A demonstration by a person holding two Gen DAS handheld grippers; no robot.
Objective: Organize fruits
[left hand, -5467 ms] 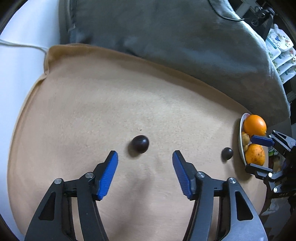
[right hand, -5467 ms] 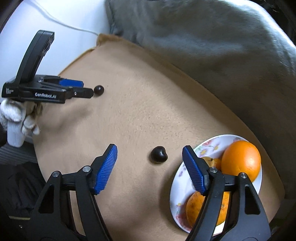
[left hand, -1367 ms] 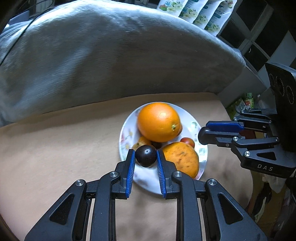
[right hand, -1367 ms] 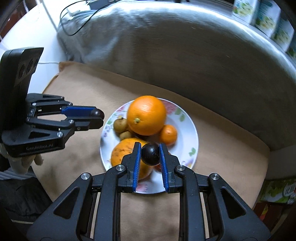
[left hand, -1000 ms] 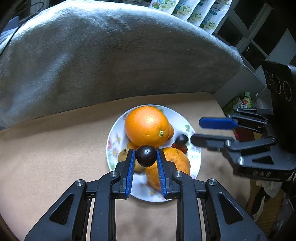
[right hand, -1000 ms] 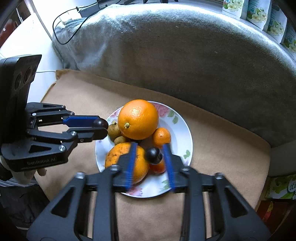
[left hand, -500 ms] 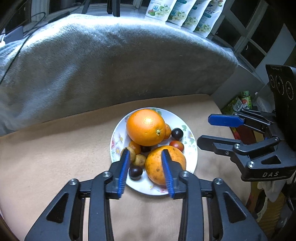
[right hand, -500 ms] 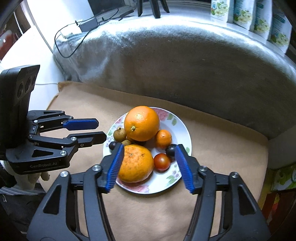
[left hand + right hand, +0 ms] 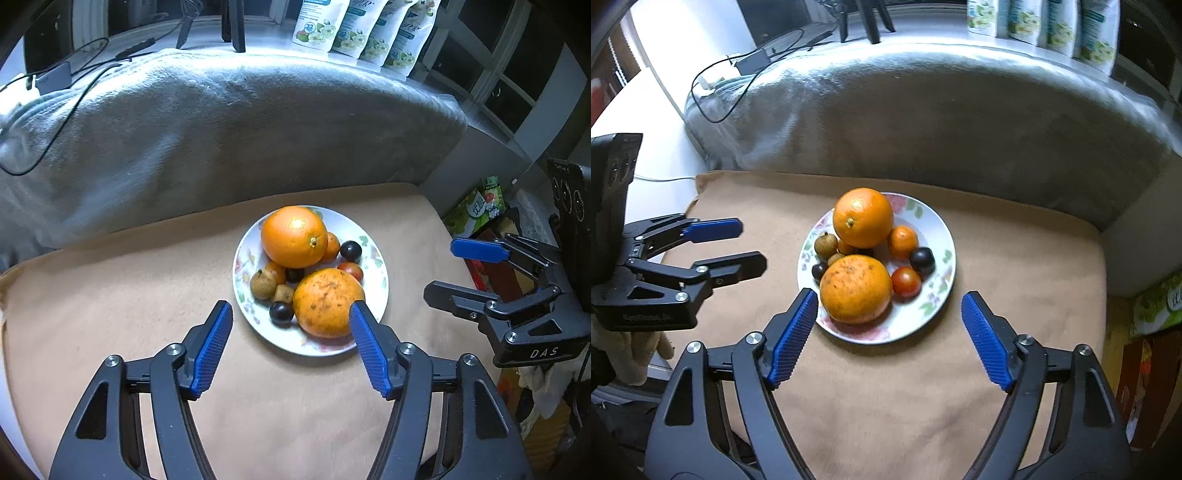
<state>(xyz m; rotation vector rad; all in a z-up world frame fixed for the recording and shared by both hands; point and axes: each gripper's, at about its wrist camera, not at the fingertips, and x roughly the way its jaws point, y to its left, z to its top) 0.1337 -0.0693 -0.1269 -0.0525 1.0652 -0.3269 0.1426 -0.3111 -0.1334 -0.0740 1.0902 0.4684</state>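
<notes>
A white floral plate [image 9: 377,275] [image 9: 942,275] on the tan cloth holds two large oranges [image 9: 293,236] [image 9: 855,288], a small orange, a red tomato [image 9: 905,282], brown longans and dark plums. One dark plum [image 9: 281,313] lies at the plate's near left edge, another [image 9: 350,250] [image 9: 922,259] on its right side. My left gripper [image 9: 291,336] is open and empty, raised above and in front of the plate. My right gripper [image 9: 888,326] is open and empty, also above the plate's near side.
A grey blanket [image 9: 221,133] rises behind the tan cloth [image 9: 110,295]. Cables lie on the blanket's left. Snack pouches [image 9: 354,29] stand on the ledge behind. Boxes and clutter [image 9: 476,206] sit past the cloth's right edge. White surface [image 9: 661,158] lies to the left.
Both grippers let go of their dark plums onto the plate, opened wide, and pulled back and up from the plate.
</notes>
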